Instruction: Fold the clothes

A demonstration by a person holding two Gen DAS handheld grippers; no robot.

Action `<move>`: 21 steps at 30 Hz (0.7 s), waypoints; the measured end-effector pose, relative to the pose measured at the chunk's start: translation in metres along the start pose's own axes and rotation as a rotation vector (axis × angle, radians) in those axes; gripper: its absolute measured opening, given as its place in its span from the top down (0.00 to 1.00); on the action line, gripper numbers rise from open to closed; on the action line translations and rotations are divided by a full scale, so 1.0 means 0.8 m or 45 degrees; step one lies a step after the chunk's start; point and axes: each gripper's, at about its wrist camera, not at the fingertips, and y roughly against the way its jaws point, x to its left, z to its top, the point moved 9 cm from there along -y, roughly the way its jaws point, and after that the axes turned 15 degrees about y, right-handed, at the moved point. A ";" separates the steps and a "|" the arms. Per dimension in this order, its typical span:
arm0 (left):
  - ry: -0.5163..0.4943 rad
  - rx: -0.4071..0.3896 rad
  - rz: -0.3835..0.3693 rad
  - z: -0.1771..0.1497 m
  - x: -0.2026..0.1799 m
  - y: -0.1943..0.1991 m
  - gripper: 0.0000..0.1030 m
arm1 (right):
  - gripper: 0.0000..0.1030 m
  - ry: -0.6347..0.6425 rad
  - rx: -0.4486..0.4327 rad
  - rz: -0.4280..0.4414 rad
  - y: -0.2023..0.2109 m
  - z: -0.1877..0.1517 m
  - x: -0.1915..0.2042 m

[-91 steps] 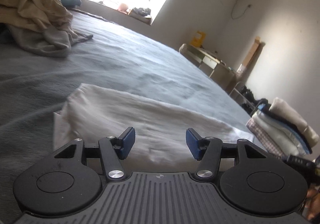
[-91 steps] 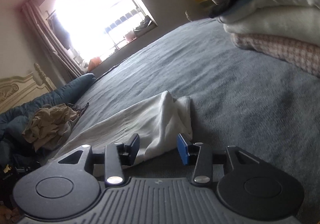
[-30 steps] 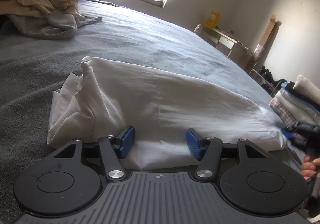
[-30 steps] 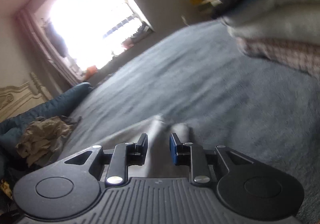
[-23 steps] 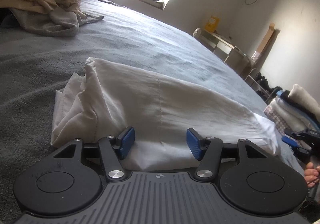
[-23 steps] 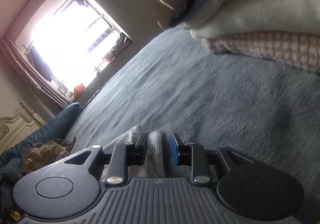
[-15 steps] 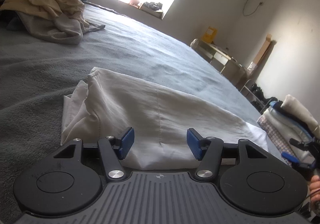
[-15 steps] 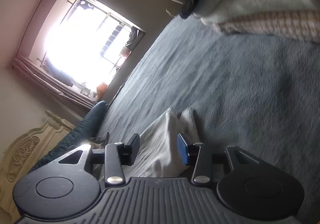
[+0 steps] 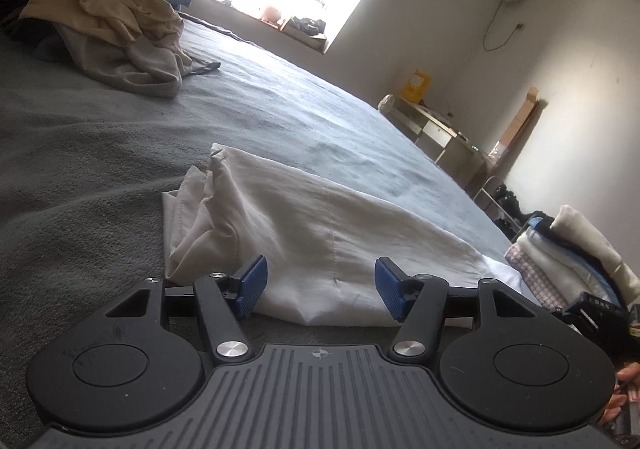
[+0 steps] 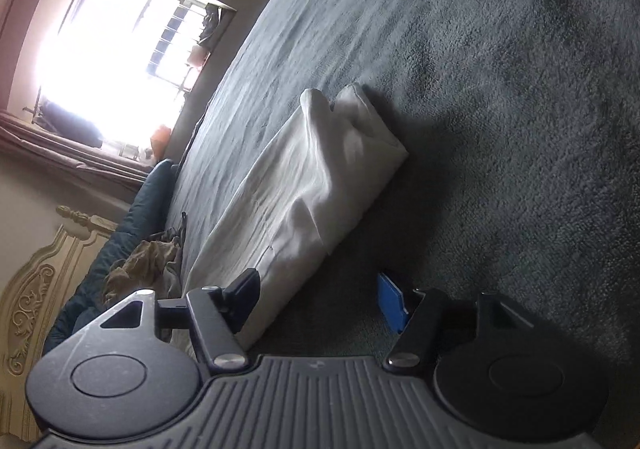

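White cloth (image 9: 320,233) lies on the grey bed (image 9: 100,169) as a long, narrow folded strip, near my edge of the bed. Its left end is bunched with loose layers showing; the right end is rolled into a rounded lump (image 10: 352,129).

Left gripper (image 9: 320,289): jaws wide apart, nothing between the pads. It sits low at the strip's near long edge, about mid-length, with a stitched seam running up between the pads. The low, level approach suits sliding a pad under that edge, in my judgement.

Right gripper (image 10: 320,301): also wide apart and empty. Its left pad is against or just beside the strip's near edge; the right pad is over bare bed. I cannot tell whether the pad actually touches the cloth.

Judgement: the strip could be a garment partway through folding, or one folded lengthwise and awaiting a cross fold. The pictures do not settle which.

Open room: bare bed stretches beyond the strip toward the window (image 10: 120,49), and to the right of its rolled end. Crumpled tan clothes (image 9: 100,1) sit toward the far left corner, well apart. A folded stack (image 9: 568,261) stands at the right, near the strip's right end, so that side is the tight one.
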 end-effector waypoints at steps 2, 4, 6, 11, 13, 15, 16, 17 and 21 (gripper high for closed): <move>0.008 -0.003 -0.004 0.000 0.002 0.002 0.42 | 0.33 -0.004 -0.018 -0.016 -0.009 0.003 0.001; 0.017 -0.005 -0.007 0.000 0.005 0.003 0.42 | 0.32 -0.014 -0.039 -0.020 -0.014 0.004 0.003; 0.025 -0.008 -0.011 0.001 0.007 0.005 0.42 | 0.30 -0.015 -0.057 -0.026 -0.018 0.005 0.004; 0.042 -0.011 -0.019 0.001 0.012 0.007 0.42 | 0.30 0.005 -0.074 -0.040 -0.013 -0.005 0.008; 0.042 -0.008 -0.019 0.000 0.011 0.007 0.42 | 0.30 -0.012 -0.080 -0.043 -0.008 -0.009 0.006; 0.042 -0.007 -0.018 -0.001 0.010 0.007 0.42 | 0.30 -0.029 -0.090 -0.050 -0.004 -0.011 0.003; 0.041 -0.006 -0.019 -0.001 0.009 0.007 0.42 | 0.30 -0.040 -0.099 -0.051 -0.002 -0.011 0.002; 0.040 -0.006 -0.020 -0.001 0.009 0.008 0.42 | 0.30 -0.050 -0.107 -0.052 -0.001 -0.012 0.001; 0.036 -0.006 -0.032 0.000 0.005 0.009 0.42 | 0.30 -0.138 -0.155 -0.046 -0.005 -0.003 -0.012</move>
